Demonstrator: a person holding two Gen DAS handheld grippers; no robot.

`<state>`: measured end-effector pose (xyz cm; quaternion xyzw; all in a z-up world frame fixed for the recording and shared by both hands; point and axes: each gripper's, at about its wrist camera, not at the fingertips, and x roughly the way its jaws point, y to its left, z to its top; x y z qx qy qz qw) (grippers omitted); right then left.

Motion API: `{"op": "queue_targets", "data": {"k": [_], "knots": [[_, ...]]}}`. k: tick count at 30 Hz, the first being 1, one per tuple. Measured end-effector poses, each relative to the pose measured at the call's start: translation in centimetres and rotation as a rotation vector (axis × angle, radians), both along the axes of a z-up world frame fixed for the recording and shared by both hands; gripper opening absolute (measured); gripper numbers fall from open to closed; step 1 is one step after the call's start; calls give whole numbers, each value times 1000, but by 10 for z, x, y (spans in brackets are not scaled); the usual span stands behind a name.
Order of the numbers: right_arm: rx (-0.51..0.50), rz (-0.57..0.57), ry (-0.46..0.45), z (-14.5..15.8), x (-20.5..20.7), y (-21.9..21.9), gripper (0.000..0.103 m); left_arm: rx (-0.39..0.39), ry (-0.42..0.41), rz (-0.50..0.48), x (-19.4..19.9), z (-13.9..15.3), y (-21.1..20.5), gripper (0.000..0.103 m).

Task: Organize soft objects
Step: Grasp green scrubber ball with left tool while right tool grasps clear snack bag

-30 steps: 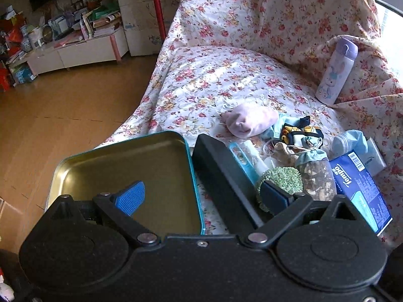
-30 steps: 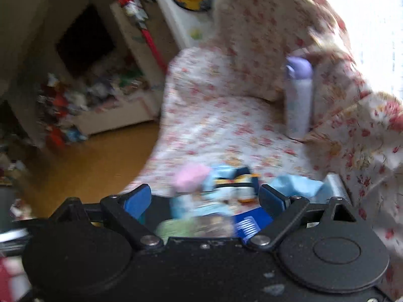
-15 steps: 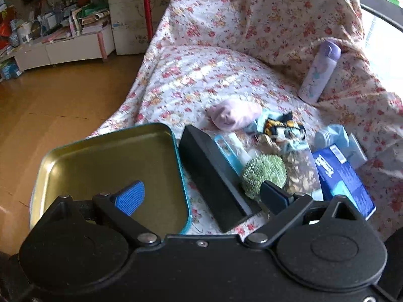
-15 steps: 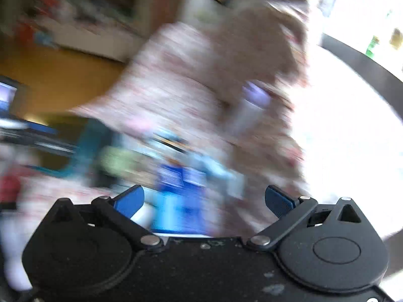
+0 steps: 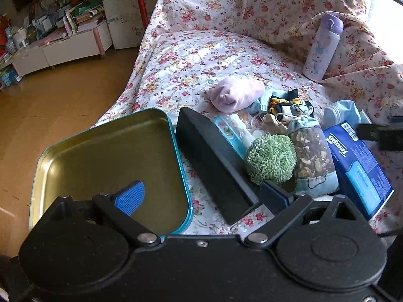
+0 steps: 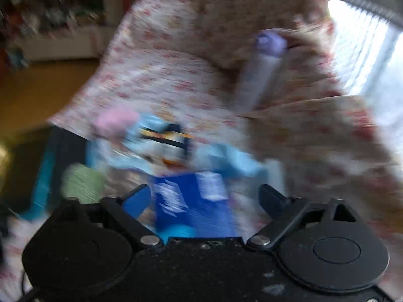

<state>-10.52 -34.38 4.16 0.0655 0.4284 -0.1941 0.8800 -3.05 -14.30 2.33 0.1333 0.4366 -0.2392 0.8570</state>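
Right hand-held gripper (image 6: 204, 201), empty jaws closing from wide, lines up over the blue tissue pack (image 6: 194, 201) for a pick toward the open tin (image 5: 108, 161); the left hand-held gripper (image 5: 201, 196) waits wide open, empty.

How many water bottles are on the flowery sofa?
1. The purple water bottle stands upright against the flowery sofa backrest, behind the pile of soft things. Others could be hidden beyond the picture's edge.

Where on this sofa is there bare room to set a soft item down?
Free: the tin tray, nothing in it, and the floral seat cover between the pink bundle, the backrest and the purple bottle. Crowded: the pile from the black lid and green puff across to the blue tissue pack.
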Motion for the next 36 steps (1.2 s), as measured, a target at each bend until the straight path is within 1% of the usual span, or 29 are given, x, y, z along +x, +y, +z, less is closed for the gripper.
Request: {"op": "queue_targets", "data": {"k": [1,2,5,10,11,12,13,14,15,17,20,22,24,28,31,36], "knots": [[46,22,-14,-3,10,2,79,2,-3,8,1,0,0,95],[77,39,-20,-8,19,4,78,2,-5,17,2,1,1,95],[150,92,-6,-20,44,11,77,4,-4,48,7,1,8,95],[212,117,33,-36,73,14,77,21,2,95,19,0,17,95],[224,124,50,-41,77,12,75,24,3,101,20,-1,18,95],[229,128,65,-47,80,11,71,29,4,105,21,-1,18,95],[224,129,66,-50,80,9,61,35,4,106,22,-2,19,95],[207,142,66,-51,80,10,47,40,4,106,23,-2,19,95],[202,155,67,-49,79,11,43,45,3,106,23,-3,17,95],[225,160,48,-45,73,7,36,57,2,103,25,-4,13,95],[242,148,12,-41,64,-2,35,70,2,98,27,-5,3,95],[285,129,-24,-37,59,-12,35,69,1,83,27,-4,-6,95],[318,105,-73,-30,51,-23,35,72,-4,55,25,-2,-18,95],[327,59,-153,-19,36,-39,35,79,-12,-8,21,-1,-43,95],[354,37,-179,-17,31,-48,35,89,0,-65,17,-5,-63,95],[371,23,-191,-19,29,-55,35,119,53,-126,15,-21,-88,95]]}}
